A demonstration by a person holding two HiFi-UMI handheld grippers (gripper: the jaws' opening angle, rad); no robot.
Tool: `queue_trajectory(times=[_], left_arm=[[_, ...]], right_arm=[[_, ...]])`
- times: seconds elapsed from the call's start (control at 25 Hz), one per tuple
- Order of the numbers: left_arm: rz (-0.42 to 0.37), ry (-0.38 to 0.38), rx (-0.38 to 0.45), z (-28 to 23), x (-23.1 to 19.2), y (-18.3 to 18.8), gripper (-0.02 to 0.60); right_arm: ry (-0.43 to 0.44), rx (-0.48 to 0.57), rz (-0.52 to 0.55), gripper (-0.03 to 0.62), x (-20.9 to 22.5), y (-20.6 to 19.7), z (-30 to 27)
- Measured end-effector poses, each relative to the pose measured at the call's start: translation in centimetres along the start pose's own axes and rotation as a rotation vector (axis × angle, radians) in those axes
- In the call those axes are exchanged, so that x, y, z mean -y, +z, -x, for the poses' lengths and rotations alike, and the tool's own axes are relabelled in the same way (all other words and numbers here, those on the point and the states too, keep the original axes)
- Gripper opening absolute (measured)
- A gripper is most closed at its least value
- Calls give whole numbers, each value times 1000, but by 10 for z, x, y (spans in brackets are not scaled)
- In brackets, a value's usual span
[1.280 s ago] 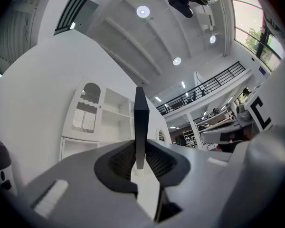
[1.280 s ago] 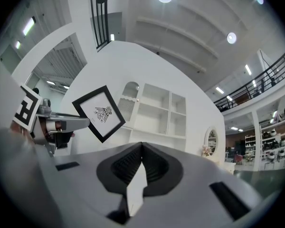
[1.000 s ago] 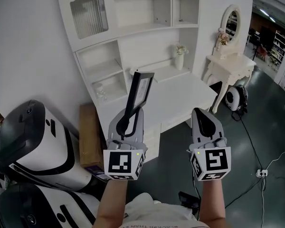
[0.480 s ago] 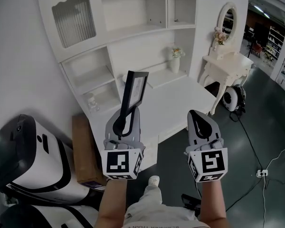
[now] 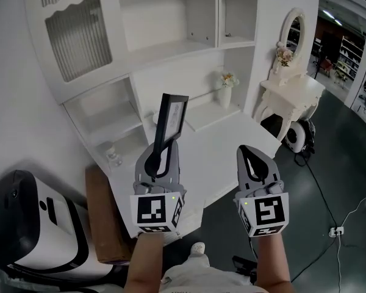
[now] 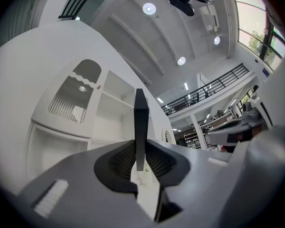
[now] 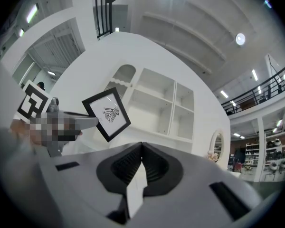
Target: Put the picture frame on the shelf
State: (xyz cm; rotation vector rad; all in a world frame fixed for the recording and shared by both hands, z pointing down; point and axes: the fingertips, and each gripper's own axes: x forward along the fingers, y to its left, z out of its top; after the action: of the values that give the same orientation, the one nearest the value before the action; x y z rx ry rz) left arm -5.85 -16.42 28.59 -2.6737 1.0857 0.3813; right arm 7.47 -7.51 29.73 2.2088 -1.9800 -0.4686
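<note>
A black picture frame with a white print stands upright, clamped edge-on in my left gripper, which is shut on its lower edge. The left gripper view shows the picture frame as a thin dark bar between the jaws. In the right gripper view the picture frame shows its drawing, held out at the left. My right gripper is shut and holds nothing; its tips meet. The white shelf unit with open compartments rises ahead over a white desk top.
A small vase of flowers stands on the low shelf at the desk's back. A glass jar sits in a lower left cubby. A white dressing table with oval mirror is at the right. A white-and-black machine and brown box stand at left.
The view has shifted closer to the shelf unit, which now fills more of the frame; the machine at left slid down and out. Both grippers keep their grip and spacing.
</note>
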Motion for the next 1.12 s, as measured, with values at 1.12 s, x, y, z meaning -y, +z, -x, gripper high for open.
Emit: queue_trajectory(times=[1.12], left_arm=[[53, 13, 50, -189, -83, -36, 71]], right_arm=[[21, 30, 20, 8, 53, -20, -209]])
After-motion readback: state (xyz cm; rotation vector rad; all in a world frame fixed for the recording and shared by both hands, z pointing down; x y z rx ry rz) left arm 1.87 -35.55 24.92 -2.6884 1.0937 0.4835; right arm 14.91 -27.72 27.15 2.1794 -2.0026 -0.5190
